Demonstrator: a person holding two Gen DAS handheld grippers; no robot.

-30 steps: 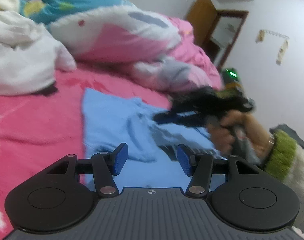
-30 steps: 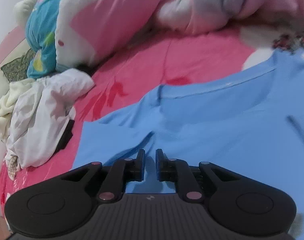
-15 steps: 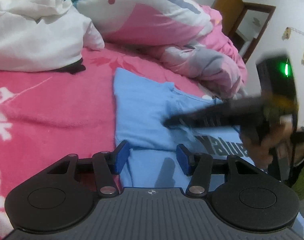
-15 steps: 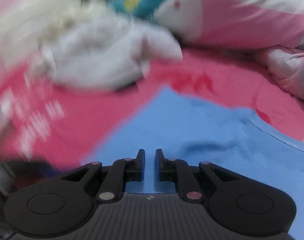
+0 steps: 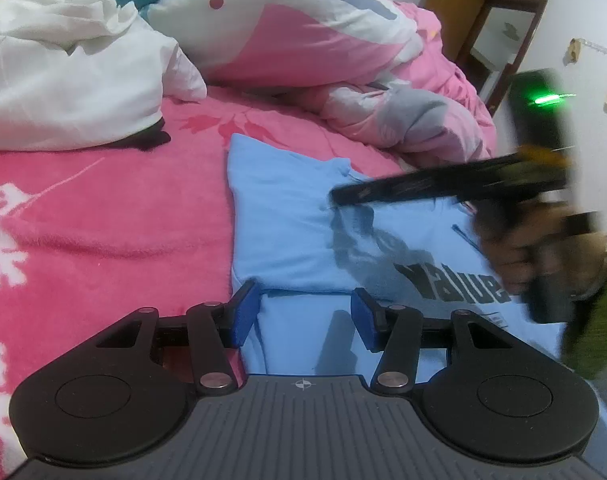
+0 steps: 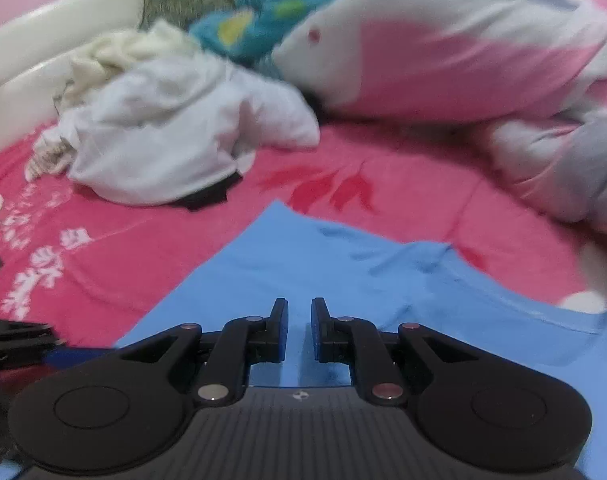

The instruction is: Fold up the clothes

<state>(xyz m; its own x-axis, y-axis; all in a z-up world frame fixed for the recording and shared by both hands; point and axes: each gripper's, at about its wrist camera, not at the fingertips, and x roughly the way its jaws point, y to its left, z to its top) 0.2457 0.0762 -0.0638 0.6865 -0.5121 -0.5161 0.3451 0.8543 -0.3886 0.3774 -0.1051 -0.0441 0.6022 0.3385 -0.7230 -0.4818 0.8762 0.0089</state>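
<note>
Both wrist views low, close over one blue shirt (image 5: 287, 216), bedward.

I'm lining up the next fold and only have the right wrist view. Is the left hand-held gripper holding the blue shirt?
Observer: No. The left hand-held gripper stands open over the blue shirt, with nothing between its pads.
Operator: Which side of the shirt faces up?
Observer: The printed side. The black lettering shows close to the person's hand.
Operator: Where does my own tool sit over it?
Observer: The right hand-held gripper is blurred, but its tips hang above the shirt's far part, beyond the lettering.
</note>
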